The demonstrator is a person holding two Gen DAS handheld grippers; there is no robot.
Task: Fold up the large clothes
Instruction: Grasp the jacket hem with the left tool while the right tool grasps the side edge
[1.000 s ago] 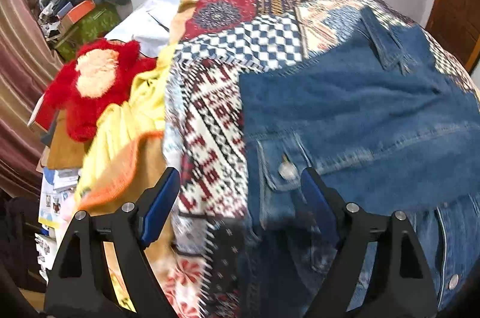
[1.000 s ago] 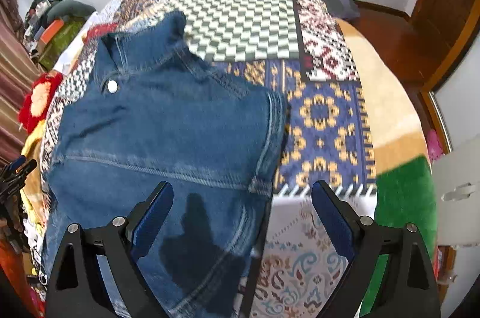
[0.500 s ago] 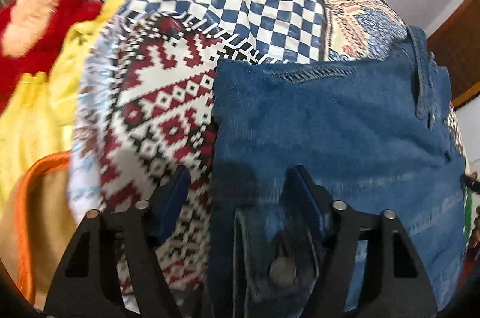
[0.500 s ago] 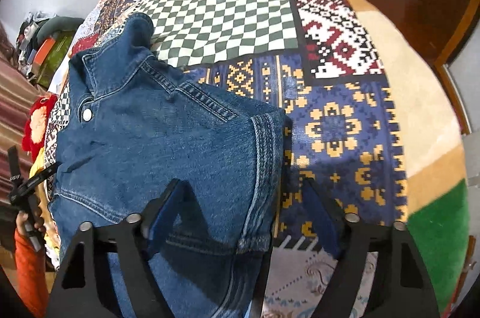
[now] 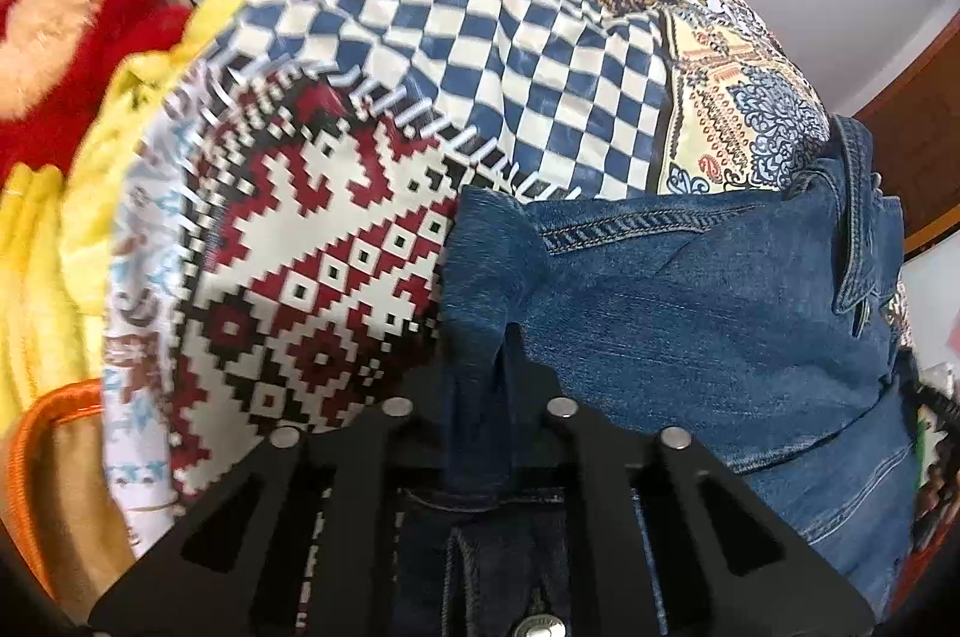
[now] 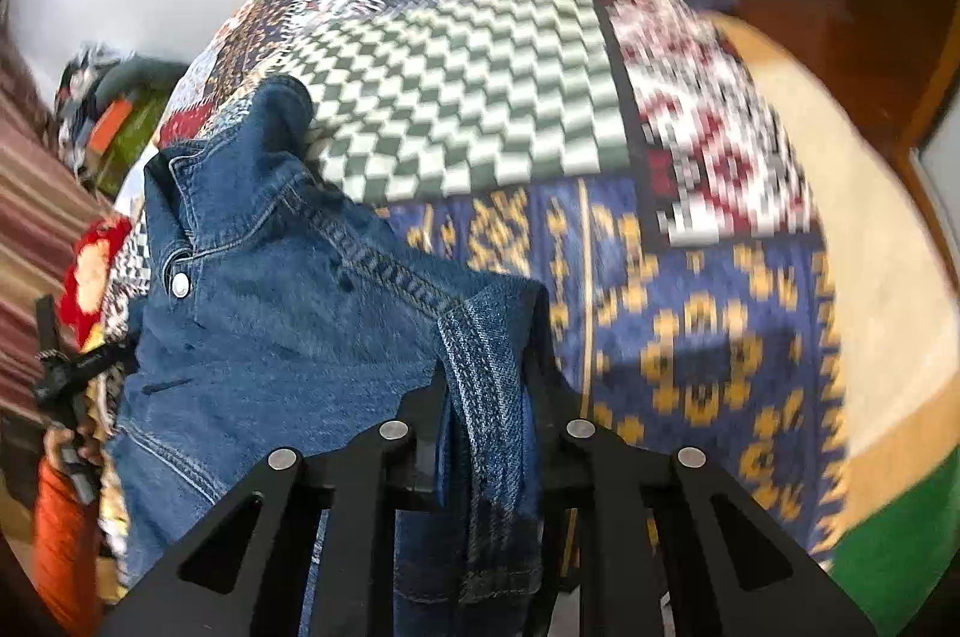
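A blue denim jacket [image 5: 708, 313] lies on a patchwork bedspread [image 5: 372, 193], collar towards the far side. My left gripper [image 5: 480, 385] is shut on a bunched fold at the jacket's left edge. My right gripper [image 6: 486, 397] is shut on the jacket's [image 6: 288, 313] stitched right edge, which rises between the jaws. The bedspread [image 6: 480, 96] stretches beyond it. The left gripper also shows at the left edge of the right wrist view [image 6: 66, 367], held by a hand in an orange sleeve.
A red plush toy [image 5: 72, 42] and yellow and orange cloth [image 5: 36, 289] pile up left of the bed. Boxes and clutter [image 6: 114, 120] stand by the far wall. A wooden door [image 5: 924, 138] and floor are on the right, a green rug [image 6: 888, 559] below.
Both grippers were open above the jacket's near edge. They moved down onto it and closed, each pinching denim and bunching it upward.
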